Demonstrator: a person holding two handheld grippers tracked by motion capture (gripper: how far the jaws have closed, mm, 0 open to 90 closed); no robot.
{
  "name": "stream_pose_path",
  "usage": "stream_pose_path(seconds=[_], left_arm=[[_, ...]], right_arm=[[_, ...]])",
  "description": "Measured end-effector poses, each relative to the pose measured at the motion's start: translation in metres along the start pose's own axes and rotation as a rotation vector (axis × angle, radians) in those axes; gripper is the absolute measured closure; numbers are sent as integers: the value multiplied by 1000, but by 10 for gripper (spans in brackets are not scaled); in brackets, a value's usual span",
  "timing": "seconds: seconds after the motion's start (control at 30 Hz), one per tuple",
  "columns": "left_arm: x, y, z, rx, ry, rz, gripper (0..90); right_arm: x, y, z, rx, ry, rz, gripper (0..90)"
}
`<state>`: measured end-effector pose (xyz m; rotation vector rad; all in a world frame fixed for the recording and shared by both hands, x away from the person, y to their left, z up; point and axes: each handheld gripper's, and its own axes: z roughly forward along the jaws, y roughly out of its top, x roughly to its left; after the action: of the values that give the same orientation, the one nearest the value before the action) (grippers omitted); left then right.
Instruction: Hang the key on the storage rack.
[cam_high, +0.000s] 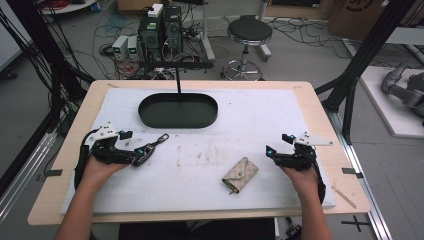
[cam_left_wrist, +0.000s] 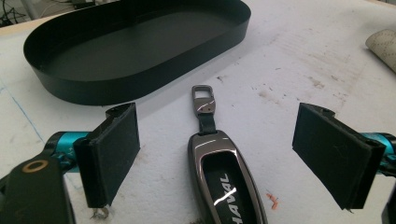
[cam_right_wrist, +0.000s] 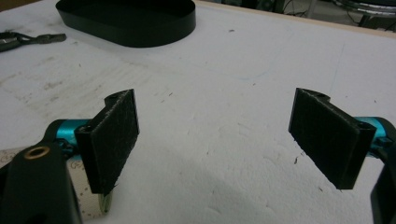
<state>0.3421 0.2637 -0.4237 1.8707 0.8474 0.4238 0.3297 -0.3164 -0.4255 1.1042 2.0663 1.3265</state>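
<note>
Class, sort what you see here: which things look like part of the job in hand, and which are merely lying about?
Likely part of the job:
- car key fob, lying between the open left tool
- black oval tray, empty
- beige key pouch, beside the open right tool

Just lying about:
- stool
- electronic boxes and cables on the floor

The only text that can be read is the word "HAVAL", in pale capital letters on the dark middle part of the car key (cam_left_wrist: 227, 182), as seen in the left gripper view.
</note>
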Motion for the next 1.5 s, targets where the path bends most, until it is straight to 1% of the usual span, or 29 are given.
stream_pose_path(seconds=[0.13,0.27,0.37,0.43,0.57,0.67,0.7,0.73,0.8,0.83,0.9,0.93,0.97,1.0,1.03,1.07,1.1,1.13,1.17,1.2,1.23,1.27,1.3,1.33,1.4,1.43,1.47,1.5], left_arm=[[1,0,-1,-9,7,-6,148],[1,0,0,-3,8,-11,148],[1,0,2,-11,6,-11,148],[0,1,2,-15,2,-11,148],[0,2,7,-5,-4,-10,148],[2,6,11,-5,8,-20,148],[3,9,16,8,20,-20,148],[3,9,16,8,20,-20,148],[3,16,26,33,18,-10,148],[3,16,26,33,18,-10,148],[1,20,33,58,13,3,148],[-1,23,40,82,3,15,150],[-1,23,40,82,3,15,156],[-2,24,48,102,4,15,162],[-2,24,48,102,4,15,176],[-1,23,51,114,6,8,176],[1,20,58,156,14,2,212],[1,20,58,156,14,2,220],[3,16,63,197,28,-5,233],[3,16,63,197,28,-5,260],[4,14,67,225,37,-1,288],[4,14,67,225,37,-1,319],[3,12,71,247,45,5,357],[3,12,71,247,45,5,380],[3,10,74,266,54,17,433],[2,10,75,274,58,27,442],[1,10,75,272,65,35,442],[1,10,75,272,65,39,462]], right_arm=[[-1,-3,1,17,-1,3,164],[-2,-3,2,17,-3,-3,164],[-1,-3,2,31,0,-4,164],[-1,-3,1,26,-1,-2,164],[1,-3,1,26,-2,-3,164],[1,-3,2,30,-4,-3,164],[-1,-4,3,42,-5,5,164],[-1,-4,3,42,-5,5,164],[-2,-5,5,50,-7,17,164],[-2,-5,5,45,-7,16,164],[-1,-4,3,37,-8,14,164],[-2,-5,3,36,-7,13,164],[-2,-5,2,38,-8,17,164],[-3,-5,2,35,-9,21,164],[-3,-5,2,36,-9,26,164],[-3,-5,2,36,-9,26,164],[-3,-5,2,38,-8,28,164],[-3,-5,2,39,-8,25,164],[-3,-5,3,41,-6,24,164],[-3,-5,3,42,-7,21,164],[-3,-5,3,44,-8,20,164],[-3,-5,4,47,-7,24,164],[-3,-5,4,47,-7,23,164],[-3,-5,4,47,-7,23,164],[-3,-6,4,50,-9,23,164],[-3,-6,4,50,-8,22,164],[-3,-6,4,50,-8,22,164],[-3,-6,4,50,-9,23,164]])
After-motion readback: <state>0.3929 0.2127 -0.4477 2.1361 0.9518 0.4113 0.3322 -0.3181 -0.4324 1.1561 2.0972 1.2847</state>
